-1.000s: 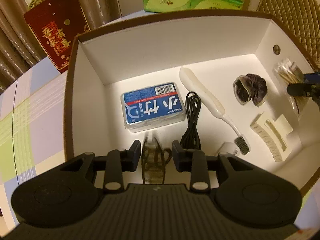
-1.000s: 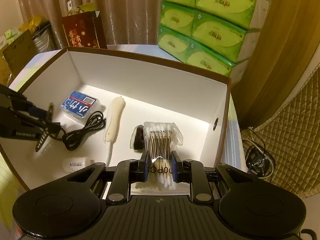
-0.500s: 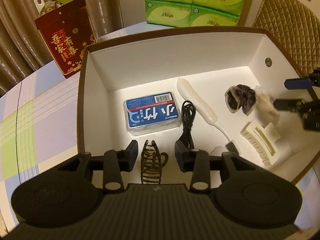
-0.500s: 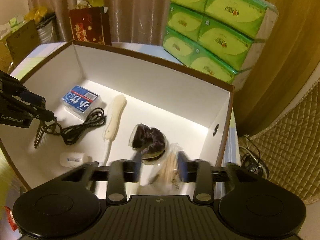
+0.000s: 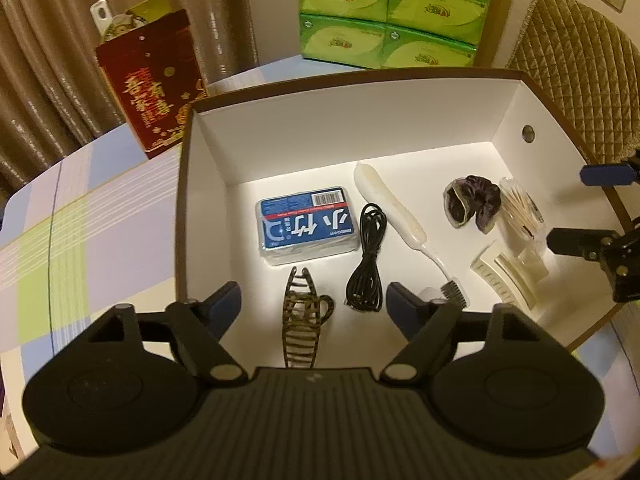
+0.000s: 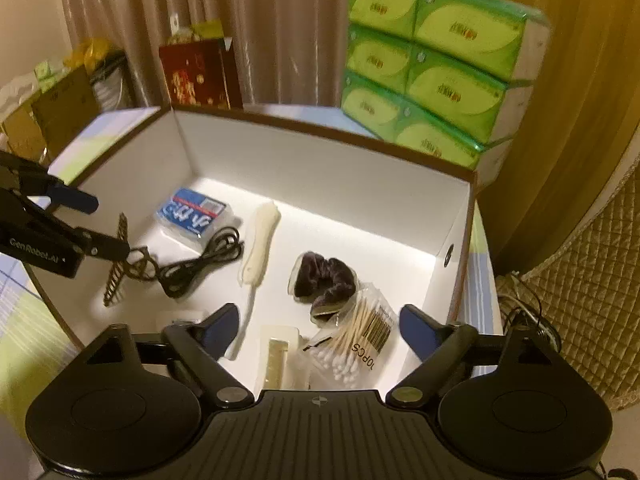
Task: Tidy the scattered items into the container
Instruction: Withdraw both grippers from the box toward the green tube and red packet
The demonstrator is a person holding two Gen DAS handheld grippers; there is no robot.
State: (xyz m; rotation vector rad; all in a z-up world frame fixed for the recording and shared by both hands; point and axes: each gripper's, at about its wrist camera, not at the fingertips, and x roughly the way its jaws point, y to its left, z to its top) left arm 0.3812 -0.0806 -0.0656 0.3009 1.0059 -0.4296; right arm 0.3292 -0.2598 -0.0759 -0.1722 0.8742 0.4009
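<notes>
The white box with a brown rim (image 5: pixel 320 128) (image 6: pixel 320 168) holds every item. My left gripper (image 5: pixel 314 300) (image 6: pixel 102 226) hovers over its near left part, jaws opening. The tortoiseshell hair claw (image 5: pixel 302 320) (image 6: pixel 116 272) lies on the floor between them, untouched. My right gripper (image 6: pixel 320 322) (image 5: pixel 576 205) is at the box's right end, jaws opening too. The bag of cotton swabs (image 6: pixel 356 340) (image 5: pixel 520 212) rests free between them. A blue floss pack (image 5: pixel 306 224), black cable (image 5: pixel 368 264), white brush (image 5: pixel 392 208), dark scrunchie (image 5: pixel 474 204) and cream hair claw (image 5: pixel 508 276) lie inside.
The box stands on a checked tablecloth (image 5: pixel 80 220). A red gift bag (image 5: pixel 154 80) stands behind its left corner. Green tissue packs (image 5: pixel 388 12) are stacked behind it. A quilted chair back (image 5: pixel 580 60) is to the right, with curtains beyond.
Both grippers went from shut to wide open. The tortoiseshell claw left my left jaws and the swab bag dropped from my right; both lie in the box. My left gripper rose.
</notes>
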